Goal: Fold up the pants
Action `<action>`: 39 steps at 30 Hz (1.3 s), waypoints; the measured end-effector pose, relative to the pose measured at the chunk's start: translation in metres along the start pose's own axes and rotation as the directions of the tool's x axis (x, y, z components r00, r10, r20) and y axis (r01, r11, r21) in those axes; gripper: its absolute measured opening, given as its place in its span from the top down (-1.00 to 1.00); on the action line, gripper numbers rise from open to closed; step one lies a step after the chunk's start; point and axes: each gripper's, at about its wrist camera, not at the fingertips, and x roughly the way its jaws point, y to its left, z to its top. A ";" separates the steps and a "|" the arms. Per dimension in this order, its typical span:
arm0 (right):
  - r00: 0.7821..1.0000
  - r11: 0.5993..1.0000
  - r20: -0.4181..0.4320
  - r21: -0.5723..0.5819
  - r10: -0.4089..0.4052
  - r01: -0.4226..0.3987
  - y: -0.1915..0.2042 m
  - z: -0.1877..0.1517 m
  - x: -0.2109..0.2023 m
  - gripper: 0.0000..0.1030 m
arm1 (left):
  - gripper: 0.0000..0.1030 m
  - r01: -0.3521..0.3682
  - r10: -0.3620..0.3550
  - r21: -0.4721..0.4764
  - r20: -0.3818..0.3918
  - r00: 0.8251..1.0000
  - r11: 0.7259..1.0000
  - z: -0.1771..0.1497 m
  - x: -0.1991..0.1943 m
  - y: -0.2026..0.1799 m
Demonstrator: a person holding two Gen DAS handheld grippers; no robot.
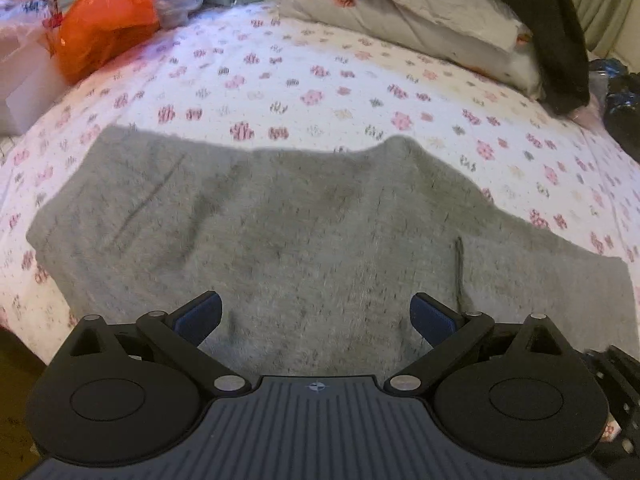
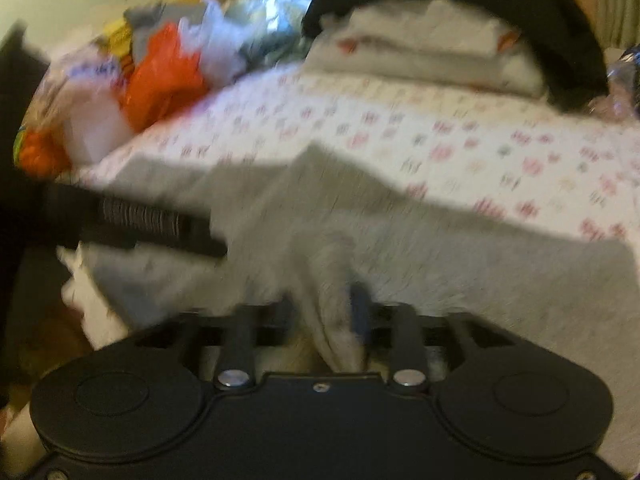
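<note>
Grey pants [image 1: 280,216] lie spread flat on a floral bedsheet [image 1: 320,80]. My left gripper [image 1: 316,316] is open just above the near edge of the pants, its blue pads wide apart with nothing between them. In the blurred right wrist view, my right gripper [image 2: 326,312] is shut on a bunched fold of the grey pants [image 2: 440,264], which rises between its fingers. The left gripper's dark body [image 2: 152,224] shows at the left of that view, over the pants.
An orange plastic bag [image 1: 108,20] and other bags sit at the bed's far left. Folded pale bedding [image 1: 420,20] and a black garment [image 1: 560,32] lie at the far right. The bed edge drops off at the near left.
</note>
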 end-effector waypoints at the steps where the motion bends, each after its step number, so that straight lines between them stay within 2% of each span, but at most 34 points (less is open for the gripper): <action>1: 1.000 1.000 0.006 0.005 0.030 -0.030 0.002 -0.002 -0.004 -0.42 | -0.98 0.001 -0.001 0.009 0.016 1.000 1.000 0.002 -0.003 -0.003; 5: 0.993 0.997 0.086 -0.014 0.078 -0.077 -0.005 0.001 -0.039 -0.43 | -0.98 0.045 -0.048 0.059 0.058 0.997 0.997 0.007 -0.011 -0.022; 7: 0.992 0.999 0.120 0.024 0.039 -0.042 -0.022 0.005 -0.055 -0.47 | -0.98 0.068 -0.074 0.109 0.057 0.996 0.992 0.005 -0.012 -0.040; 9: 0.992 0.996 0.118 0.084 -0.048 0.038 -0.045 0.009 -0.061 -0.47 | -0.98 0.097 -0.105 0.163 0.040 0.994 0.982 0.000 -0.008 -0.060; 12: 0.974 0.963 0.048 0.167 -0.221 0.211 -0.088 0.009 -0.054 -0.47 | -0.98 0.118 -0.124 0.242 0.010 0.992 0.963 -0.011 0.004 -0.088; 14: 0.958 0.939 0.007 0.200 -0.285 0.278 -0.112 0.009 -0.045 -0.49 | -0.98 0.140 -0.141 0.294 -0.017 0.990 0.945 -0.022 0.012 -0.102; 16: 0.944 0.926 -0.023 0.191 -0.329 0.327 -0.128 0.008 -0.034 -0.50 | -0.98 0.122 -0.108 0.333 -0.059 0.992 0.935 -0.034 0.029 -0.110; 17: 0.937 0.920 -0.038 0.181 -0.346 0.347 -0.134 0.009 -0.026 -0.50 | -0.99 0.109 -0.085 0.336 -0.084 0.993 0.935 -0.040 0.037 -0.109; 18: 0.928 0.912 -0.063 0.174 -0.366 0.372 -0.140 0.009 -0.018 -0.49 | -1.00 0.122 -0.093 0.314 -0.104 0.990 0.942 -0.044 0.046 -0.104; 20: 0.914 0.893 -0.110 0.197 -0.389 0.404 -0.155 0.005 -0.010 -0.47 | -1.00 0.173 -0.158 0.260 -0.078 0.984 0.950 -0.048 0.048 -0.087; 21: 0.917 0.887 -0.122 0.233 -0.380 0.399 -0.164 0.000 -0.009 -0.54 | -1.00 0.171 -0.158 0.268 -0.071 0.985 0.948 -0.050 0.048 -0.085; 23: 0.927 0.879 -0.099 0.294 -0.363 0.375 -0.176 -0.007 -0.016 -0.55 | -1.00 0.166 -0.154 0.280 -0.064 0.986 0.946 -0.052 0.047 -0.084; 30: 0.923 0.881 -0.101 0.276 -0.371 0.385 -0.175 -0.007 -0.020 -0.58 | -1.00 0.160 -0.146 0.270 -0.071 0.987 0.949 -0.054 0.049 -0.083; 32: 0.924 0.880 -0.097 0.280 -0.371 0.383 -0.174 0.000 -0.025 -0.50 | -1.00 0.158 -0.141 0.270 -0.083 0.987 0.950 -0.050 0.048 -0.087; 34: 0.925 0.888 -0.057 0.265 -0.375 0.376 -0.164 0.007 -0.036 -0.50 | -1.00 0.153 -0.134 0.272 -0.088 0.987 0.950 -0.049 0.049 -0.088; 36: 0.937 0.907 -0.024 0.242 -0.349 0.344 -0.149 0.006 -0.053 -0.50 | -1.00 0.149 -0.132 0.267 -0.083 0.988 0.952 -0.049 0.050 -0.089; 39: 0.949 0.931 -0.059 0.186 -0.308 0.314 -0.122 -0.007 -0.065 -0.50 | -1.00 0.139 -0.126 0.259 -0.064 0.990 0.956 -0.051 0.050 -0.091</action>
